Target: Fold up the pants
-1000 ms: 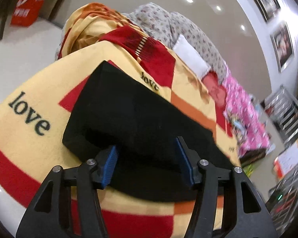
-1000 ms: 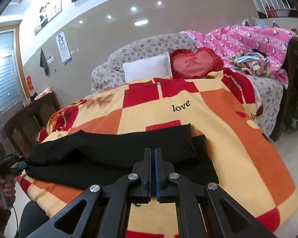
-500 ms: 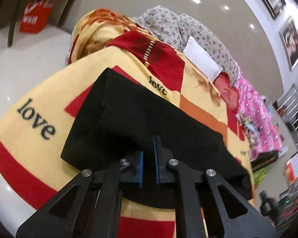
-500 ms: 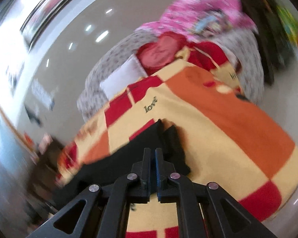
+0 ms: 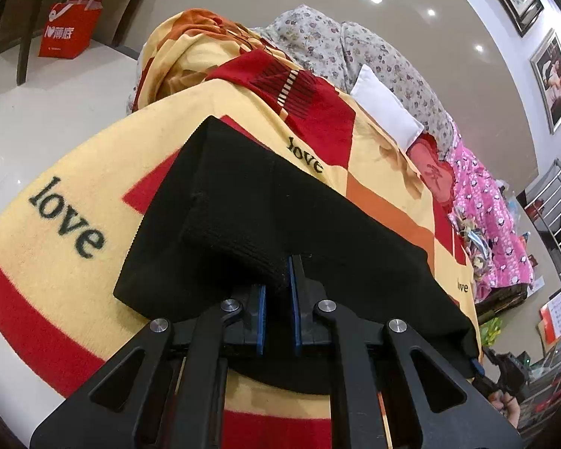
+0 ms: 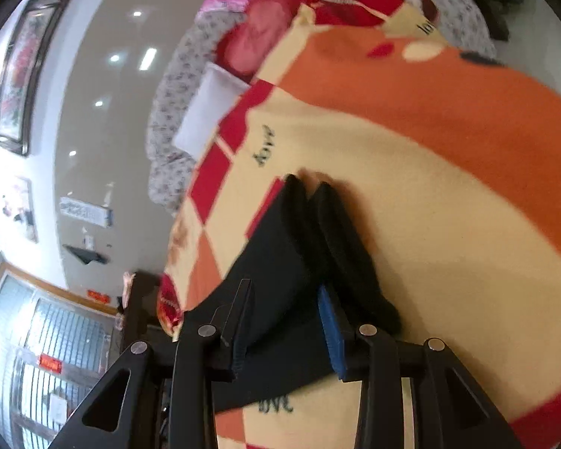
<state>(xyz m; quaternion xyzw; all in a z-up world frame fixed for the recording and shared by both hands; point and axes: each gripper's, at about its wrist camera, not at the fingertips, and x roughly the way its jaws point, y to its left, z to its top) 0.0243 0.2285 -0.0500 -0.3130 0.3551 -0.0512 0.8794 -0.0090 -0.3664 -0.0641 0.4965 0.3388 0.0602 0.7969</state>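
Black pants lie folded lengthwise on a yellow, red and orange "love" blanket. My left gripper is shut on the ribbed near edge of the upper layer, with black cloth pinched between its blue pads. In the right wrist view the other end of the pants shows two rolled leg ends side by side. My right gripper is rolled sideways there and its jaws are opening. Cloth lies between the pads, which do not press on it. Its tip also peeks out at the pants' far end.
A white pillow, a red heart cushion and pink bedding sit at the back of the flowered sofa. A red paper bag stands on the white floor at left. A dark cabinet stands beside the blanket.
The left jaws closed from wide apart onto the pants' near edge. The right gripper rolled sideways, dropped closer to the pants' end, and its jaws went from shut to parted.
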